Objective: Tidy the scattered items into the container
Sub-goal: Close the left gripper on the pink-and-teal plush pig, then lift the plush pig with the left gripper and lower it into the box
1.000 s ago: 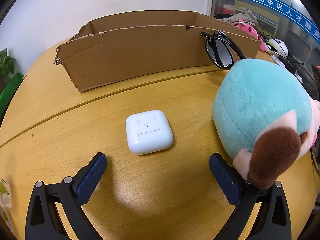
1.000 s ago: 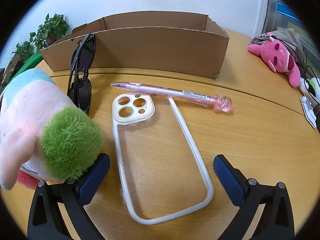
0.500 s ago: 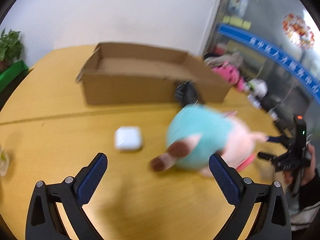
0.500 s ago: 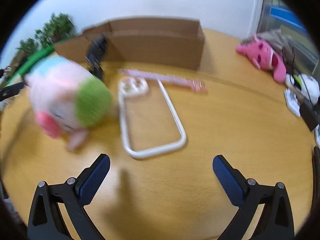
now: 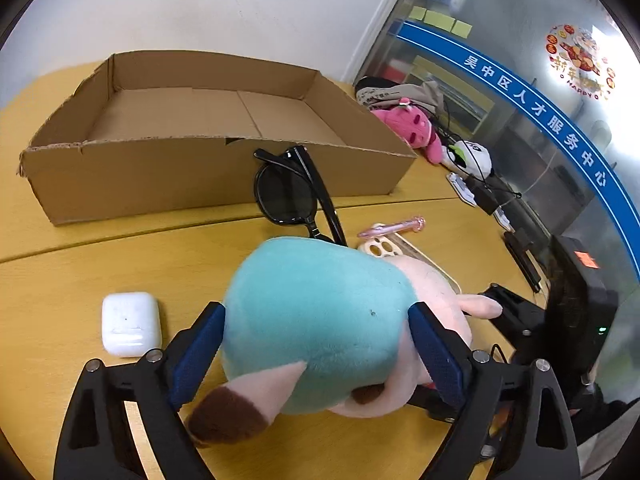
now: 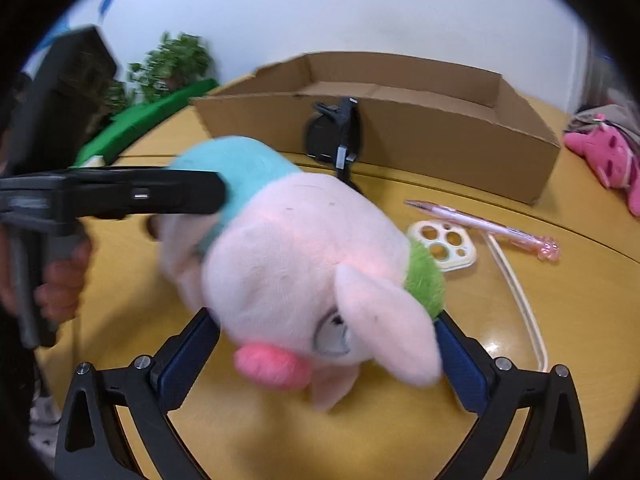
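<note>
A teal and pink plush pig (image 5: 320,320) (image 6: 288,264) lies on the wooden table. My left gripper (image 5: 316,344) straddles its teal body, with both blue pads against its sides. My right gripper (image 6: 324,356) straddles its pink head from the other side, pads touching it. The open cardboard box (image 5: 192,168) (image 6: 400,120) stands behind it and is empty. Black sunglasses (image 5: 292,192) (image 6: 336,140) lean on the box's front wall. A white earbud case (image 5: 128,324), a pink pen (image 6: 484,224) and a clear phone case (image 6: 444,244) lie on the table.
A pink plush toy (image 5: 408,128) (image 6: 604,156) and cables lie at the table's far right. A green plant (image 6: 172,64) stands at the left. The right gripper's body shows in the left wrist view (image 5: 568,320).
Both grippers have swung in around the plush pig and narrowed on it from opposite sides; earlier they stood wide open over the table beside it.
</note>
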Action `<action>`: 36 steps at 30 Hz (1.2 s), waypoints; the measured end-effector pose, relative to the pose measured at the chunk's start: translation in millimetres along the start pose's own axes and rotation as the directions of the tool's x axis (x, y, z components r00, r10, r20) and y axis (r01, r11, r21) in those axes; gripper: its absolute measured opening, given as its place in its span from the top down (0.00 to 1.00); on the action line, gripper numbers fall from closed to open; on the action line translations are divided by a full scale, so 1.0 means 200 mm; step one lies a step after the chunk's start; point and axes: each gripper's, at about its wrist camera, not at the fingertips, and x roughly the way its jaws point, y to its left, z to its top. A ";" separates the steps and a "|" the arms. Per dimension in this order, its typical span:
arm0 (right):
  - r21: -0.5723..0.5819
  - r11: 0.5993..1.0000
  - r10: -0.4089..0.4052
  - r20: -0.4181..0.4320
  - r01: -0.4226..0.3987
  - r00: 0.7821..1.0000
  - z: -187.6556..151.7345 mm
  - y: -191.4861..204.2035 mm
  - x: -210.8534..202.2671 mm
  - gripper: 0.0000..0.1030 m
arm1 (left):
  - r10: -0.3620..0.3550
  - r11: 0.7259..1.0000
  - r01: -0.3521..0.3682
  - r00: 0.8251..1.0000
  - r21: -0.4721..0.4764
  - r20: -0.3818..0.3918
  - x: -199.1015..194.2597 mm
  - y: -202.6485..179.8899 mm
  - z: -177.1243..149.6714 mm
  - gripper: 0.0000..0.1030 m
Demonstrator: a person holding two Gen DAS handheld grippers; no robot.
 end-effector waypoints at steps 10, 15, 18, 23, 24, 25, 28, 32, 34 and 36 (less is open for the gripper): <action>0.023 1.000 0.013 0.036 -0.014 0.999 -0.01 0.02 -0.02 0.17 | 0.018 0.999 -0.018 1.000 -0.030 0.011 -0.06 -0.05 -0.04 0.20; 0.008 1.000 0.015 0.113 -0.016 0.993 0.04 0.07 -0.15 0.20 | 0.048 0.999 -0.050 0.995 0.021 0.087 -0.23 -0.15 0.02 0.20; -0.011 1.000 0.011 0.173 -0.009 0.985 0.13 0.08 -0.27 0.20 | 0.050 0.997 -0.058 0.989 0.052 0.136 -0.34 -0.21 0.11 0.20; -0.046 0.999 0.013 0.251 -0.001 0.968 0.33 0.08 -0.41 0.20 | 0.067 0.992 -0.087 0.975 0.086 0.212 -0.50 -0.26 0.30 0.20; -0.057 0.998 0.014 0.263 0.001 0.965 0.38 0.08 -0.44 0.20 | 0.069 0.992 -0.091 0.972 0.090 0.226 -0.53 -0.27 0.35 0.20; -0.065 0.998 0.017 0.273 0.001 0.962 0.42 0.08 -0.46 0.20 | 0.068 0.991 -0.093 0.969 0.093 0.239 -0.55 -0.27 0.39 0.20; -0.110 0.994 0.014 0.312 0.021 0.950 0.60 0.09 -0.52 0.20 | 0.065 0.991 -0.096 0.958 0.098 0.280 -0.64 -0.25 0.54 0.20; -0.164 0.986 0.022 0.352 0.039 0.936 0.83 0.10 -0.57 0.20 | 0.066 0.989 -0.106 0.942 0.106 0.329 -0.74 -0.22 0.77 0.20; -0.184 0.982 0.027 0.363 0.043 0.931 0.96 0.09 -0.58 0.20 | 0.072 0.987 -0.116 0.936 0.109 0.345 -0.77 -0.20 0.86 0.20; -0.199 0.979 0.033 0.362 0.042 0.932 1.09 0.09 -0.57 0.20 | 0.084 0.986 -0.130 0.932 0.107 0.353 -0.78 -0.16 0.98 0.20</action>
